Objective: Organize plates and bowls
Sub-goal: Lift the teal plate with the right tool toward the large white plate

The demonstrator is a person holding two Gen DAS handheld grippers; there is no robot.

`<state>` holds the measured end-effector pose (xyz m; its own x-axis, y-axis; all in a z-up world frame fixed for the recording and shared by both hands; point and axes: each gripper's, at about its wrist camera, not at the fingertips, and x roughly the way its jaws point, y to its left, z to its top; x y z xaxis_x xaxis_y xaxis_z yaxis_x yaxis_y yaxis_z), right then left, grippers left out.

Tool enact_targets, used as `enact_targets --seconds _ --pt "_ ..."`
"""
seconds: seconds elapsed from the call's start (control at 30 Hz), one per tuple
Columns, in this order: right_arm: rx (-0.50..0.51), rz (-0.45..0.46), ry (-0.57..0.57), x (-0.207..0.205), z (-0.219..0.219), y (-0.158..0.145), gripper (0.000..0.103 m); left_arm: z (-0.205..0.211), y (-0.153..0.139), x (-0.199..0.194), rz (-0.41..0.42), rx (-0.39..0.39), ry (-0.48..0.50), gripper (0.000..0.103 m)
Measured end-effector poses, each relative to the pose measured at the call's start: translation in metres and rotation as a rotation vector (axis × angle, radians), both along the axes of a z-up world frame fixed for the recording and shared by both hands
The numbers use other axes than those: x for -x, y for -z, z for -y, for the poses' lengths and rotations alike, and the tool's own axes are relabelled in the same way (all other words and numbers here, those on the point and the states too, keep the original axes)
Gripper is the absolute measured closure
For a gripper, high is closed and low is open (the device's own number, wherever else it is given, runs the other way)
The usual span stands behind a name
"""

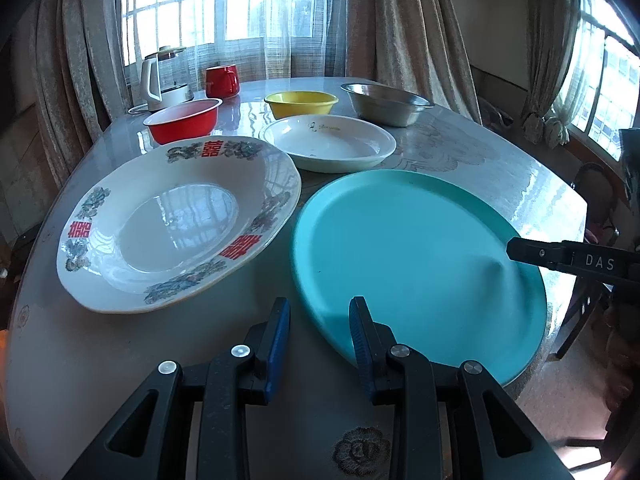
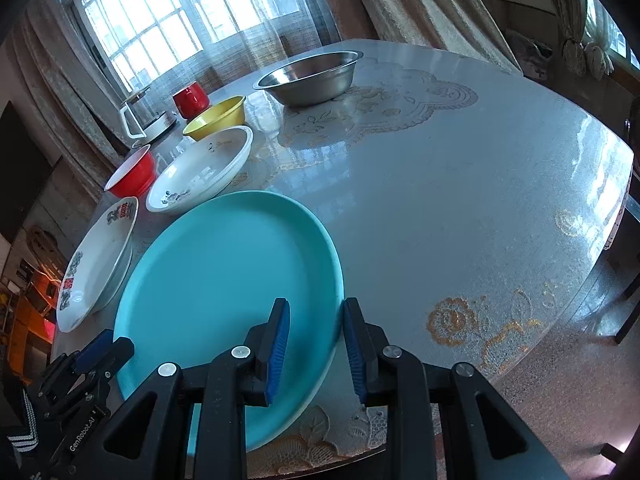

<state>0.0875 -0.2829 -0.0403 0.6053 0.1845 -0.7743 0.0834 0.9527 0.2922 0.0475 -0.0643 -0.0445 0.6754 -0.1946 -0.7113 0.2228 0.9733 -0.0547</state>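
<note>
2 grippers low over the near edge of the table (image 1: pixel 500 176), both with jaws apart and nothing clamped. Left gripper (image 1: pixel 320 344) hovering at the near left rim of the teal plate (image 1: pixel 416 264), blue pads (image 1: pixel 280 344) set either side of bare tabletop and rim edge, not touching either. Right gripper (image 2: pixel 316 344) straddling the plate's near right rim, rim passing between the pads, no visible pinch; contact hard to judge.

Teal plate flat on the table, near and centre. Just left of it, touching or almost: large white plate (image 1: pixel 176 220) with red characters and floral rim. Beyond, white shallow dish (image 1: pixel 328 142) near the middle. Farther back, 3 bowls in a loose row: red bowl (image 1: pixel 182 120) left, yellow bowl (image 1: pixel 301 104) centre, steel bowl (image 1: pixel 384 104) right. Far left corner: red mug (image 1: pixel 222 80) beside a kettle (image 1: pixel 164 80). Curtained windows (image 1: pixel 224 4) behind.
</note>
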Motion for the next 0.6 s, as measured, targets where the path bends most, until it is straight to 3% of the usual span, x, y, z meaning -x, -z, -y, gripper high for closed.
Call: enact_targets --seconds 0.27,0.37,0.5,0.6 --pt "-0.017 -0.011 -0.014 0.001 -0.003 0.0 0.072 -0.008 0.001 0.005 0.005 0.016 0.001 0.07" --pt "-0.022 -0.012 -0.01 0.001 -0.003 0.0 0.072 -0.013 0.0 0.006 -0.003 0.045 -0.001 0.053" --pt "-0.005 0.027 0.032 0.005 -0.002 -0.007 0.072 -0.02 -0.005 0.017 0.028 0.077 0.015 0.046" --pt "-0.015 0.058 0.04 0.006 -0.003 -0.014 0.072 -0.029 -0.014 0.03 0.088 0.108 0.014 0.035"
